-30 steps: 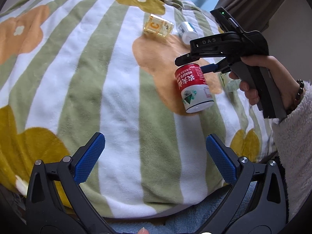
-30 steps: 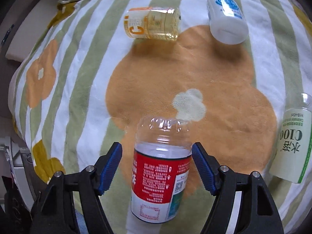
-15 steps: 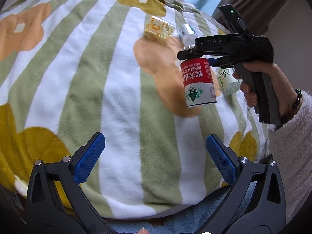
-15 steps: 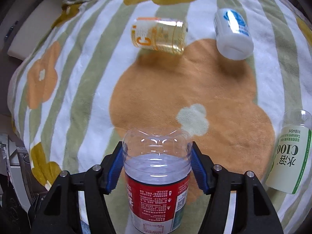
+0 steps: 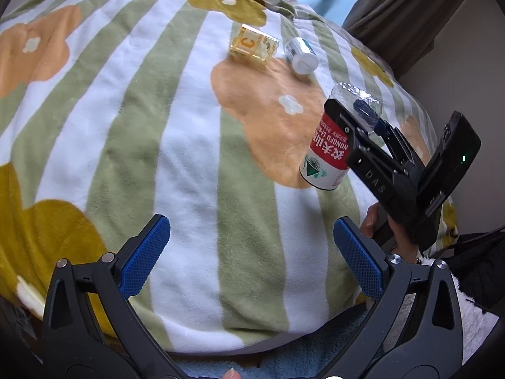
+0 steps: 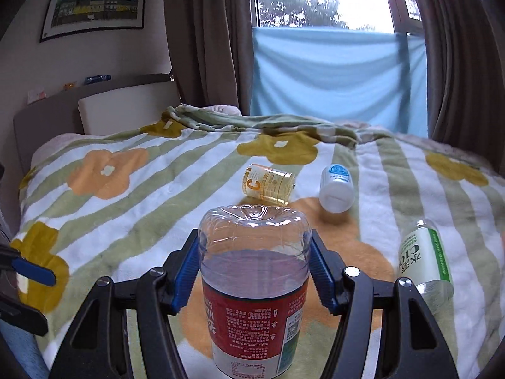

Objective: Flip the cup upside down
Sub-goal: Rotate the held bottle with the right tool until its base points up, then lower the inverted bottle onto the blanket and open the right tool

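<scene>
The cup is a clear cut-off plastic bottle with a red and white label (image 6: 255, 287). My right gripper (image 6: 254, 271) is shut on its clear closed end and holds it upright, closed end up, above the striped flower blanket (image 6: 132, 214). In the left wrist view the cup (image 5: 328, 154) hangs tilted in the right gripper (image 5: 363, 117) at the right, over the orange flower patch. My left gripper (image 5: 249, 259) is open and empty, low over the blanket's near edge.
A yellow "C" cup (image 6: 268, 184) and a white cup with a blue top (image 6: 336, 188) lie on their sides further back. A green-labelled bottle piece (image 6: 424, 259) lies at the right. Curtains, a window and a headboard stand beyond the bed.
My right gripper has lifted the cup off the blanket and tipped back, so its view swung from the blanket up toward the window. The left gripper stayed put.
</scene>
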`<control>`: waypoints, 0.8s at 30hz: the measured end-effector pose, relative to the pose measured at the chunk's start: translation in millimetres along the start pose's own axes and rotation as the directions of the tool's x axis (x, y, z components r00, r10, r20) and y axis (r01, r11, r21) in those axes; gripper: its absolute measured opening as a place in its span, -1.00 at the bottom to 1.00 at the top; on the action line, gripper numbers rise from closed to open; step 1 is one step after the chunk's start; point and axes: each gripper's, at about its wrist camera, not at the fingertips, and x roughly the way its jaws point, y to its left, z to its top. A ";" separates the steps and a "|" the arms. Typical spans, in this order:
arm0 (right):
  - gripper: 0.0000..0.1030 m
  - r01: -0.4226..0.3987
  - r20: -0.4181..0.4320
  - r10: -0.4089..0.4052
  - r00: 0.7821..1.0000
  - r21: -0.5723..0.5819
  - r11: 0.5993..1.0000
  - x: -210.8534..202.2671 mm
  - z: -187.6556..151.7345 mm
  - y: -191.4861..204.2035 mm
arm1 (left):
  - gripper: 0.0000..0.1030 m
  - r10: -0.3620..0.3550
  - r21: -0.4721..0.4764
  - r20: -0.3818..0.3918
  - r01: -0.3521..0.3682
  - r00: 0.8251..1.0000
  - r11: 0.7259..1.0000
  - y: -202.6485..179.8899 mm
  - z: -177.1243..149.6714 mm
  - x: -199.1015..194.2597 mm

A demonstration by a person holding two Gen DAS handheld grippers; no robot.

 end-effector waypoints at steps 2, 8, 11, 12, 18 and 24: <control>0.16 0.022 0.016 -0.021 1.000 -0.052 0.998 -3.2 -7.5 8.4 | 0.99 0.004 0.001 -0.002 -0.004 1.000 1.000 0.0 0.0 0.4; 0.16 0.024 0.013 -0.023 1.000 -0.078 0.997 -18.2 -25.4 4.4 | 0.99 0.001 -0.003 -0.013 -0.001 1.000 1.000 0.3 0.0 4.9; 0.16 0.017 0.000 -0.017 1.000 -0.068 0.998 -24.6 -28.4 0.9 | 0.99 -0.006 -0.004 -0.022 0.006 1.000 1.000 -0.3 -0.6 8.8; 0.16 0.016 -0.004 -0.016 1.000 -0.066 0.998 -27.5 -29.7 1.4 | 0.99 -0.006 -0.002 -0.024 0.006 1.000 1.000 -1.1 -0.8 9.7; 0.16 0.015 -0.022 -0.017 1.000 -0.084 0.996 -38.3 -31.7 6.5 | 0.99 -0.005 0.002 -0.027 0.005 1.000 1.000 -2.2 -2.7 11.0; 0.16 0.019 -0.038 -0.021 0.999 -0.051 0.999 -35.0 -31.8 2.4 | 0.99 0.001 0.003 -0.025 -0.001 1.000 1.000 -1.5 -4.2 9.4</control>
